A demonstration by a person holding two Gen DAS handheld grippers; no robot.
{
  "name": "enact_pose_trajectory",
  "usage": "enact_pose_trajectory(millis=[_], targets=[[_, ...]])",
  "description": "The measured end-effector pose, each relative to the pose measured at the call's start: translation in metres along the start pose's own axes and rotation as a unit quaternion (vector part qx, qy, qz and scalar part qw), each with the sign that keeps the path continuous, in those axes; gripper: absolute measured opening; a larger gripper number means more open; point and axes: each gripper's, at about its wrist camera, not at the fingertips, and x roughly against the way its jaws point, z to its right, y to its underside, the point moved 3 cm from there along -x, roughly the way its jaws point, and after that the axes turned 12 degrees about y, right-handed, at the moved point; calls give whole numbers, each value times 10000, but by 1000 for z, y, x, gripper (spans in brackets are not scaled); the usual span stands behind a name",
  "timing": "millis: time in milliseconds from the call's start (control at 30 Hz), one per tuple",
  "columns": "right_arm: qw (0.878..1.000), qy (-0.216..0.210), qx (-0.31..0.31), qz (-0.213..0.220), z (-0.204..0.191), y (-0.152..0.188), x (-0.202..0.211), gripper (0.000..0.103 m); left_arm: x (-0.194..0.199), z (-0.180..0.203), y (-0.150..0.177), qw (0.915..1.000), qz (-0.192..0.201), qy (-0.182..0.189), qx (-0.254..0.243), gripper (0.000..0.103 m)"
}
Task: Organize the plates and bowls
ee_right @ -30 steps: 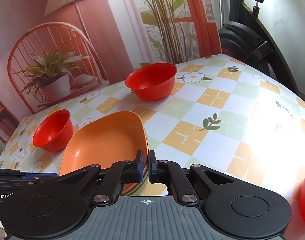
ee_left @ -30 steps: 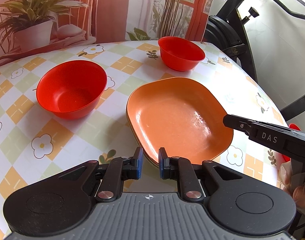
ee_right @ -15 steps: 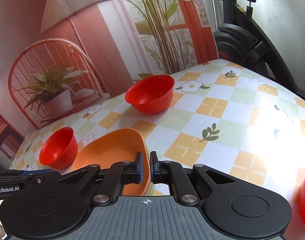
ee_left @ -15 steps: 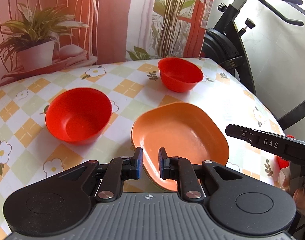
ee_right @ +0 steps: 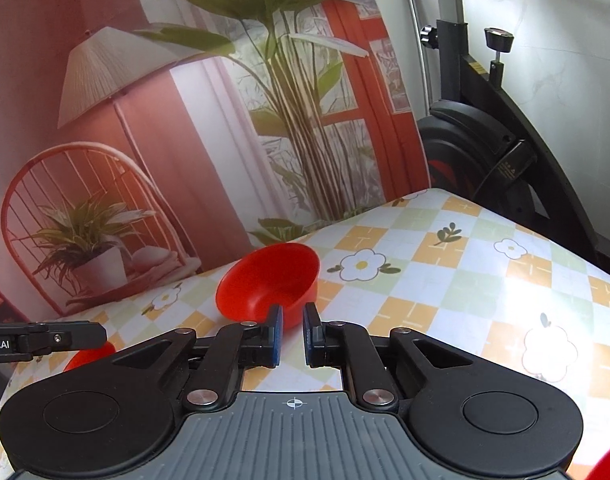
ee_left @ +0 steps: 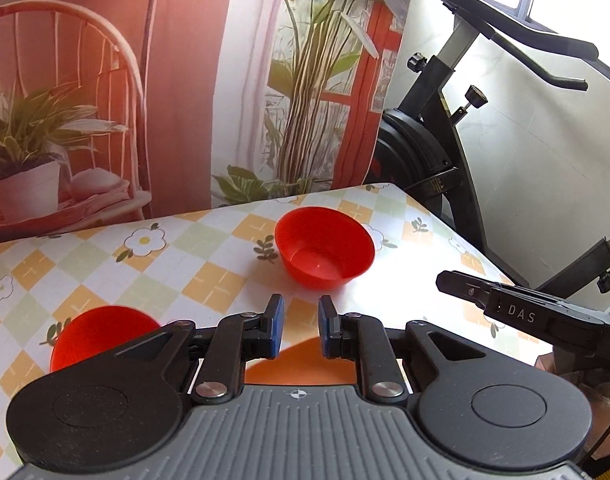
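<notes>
Blue-padded fingers [ee_left: 276, 330] of the left gripper [ee_left: 299, 330] stand a narrow gap apart with nothing between them, raised above the near rim of an orange plate [ee_left: 297, 364], of which only a sliver shows under the tool. The right gripper [ee_right: 292, 336] likewise holds its jaws slightly parted and empty, aimed toward a red bowl [ee_right: 269, 288] that sits just ahead of its tips on the checked, flower-printed tablecloth [ee_right: 445, 300]. From the left wrist view the same far bowl [ee_left: 324, 252] stands upright and alone near the table's back edge, well apart from a second red bowl [ee_left: 101, 334] at the near left, which sits beside the plate and is half hidden by the gripper body. A red rim at the bottom right corner of the right wrist view may be a third bowl [ee_right: 609, 462]; too little shows to say. With both tools lifted and unloaded and the bowls spread out singly, the plate seems settled in its spot and the gathering of the bowls not yet done. A printed backdrop [ee_left: 185, 80] and an exercise bike [ee_left: 445, 140] stand behind the table.
</notes>
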Motion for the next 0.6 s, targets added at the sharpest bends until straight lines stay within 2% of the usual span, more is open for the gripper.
enact_pose_trajectory(millis=[233, 300, 367, 400, 600], targets=[[9998, 17, -123, -183, 5, -8, -53, 16, -58, -17, -23, 9999, -51, 54, 128, 20], [9995, -3, -186, -267, 4, -7, -67, 17, -74, -25, -28, 9997, -102, 60, 221, 22], [9992, -11, -231, -312, 3, -6, -78, 18, -87, -30, -31, 9995, -127, 44, 288, 32], [9991, -23, -268, -333, 2, -6, -83, 18, -93, -33, -32, 9994, -127, 41, 317, 34], [9981, -26, -450, -421, 0, -6, -106, 20, -120, -47, -38, 9984, -232, 17, 517, 35]])
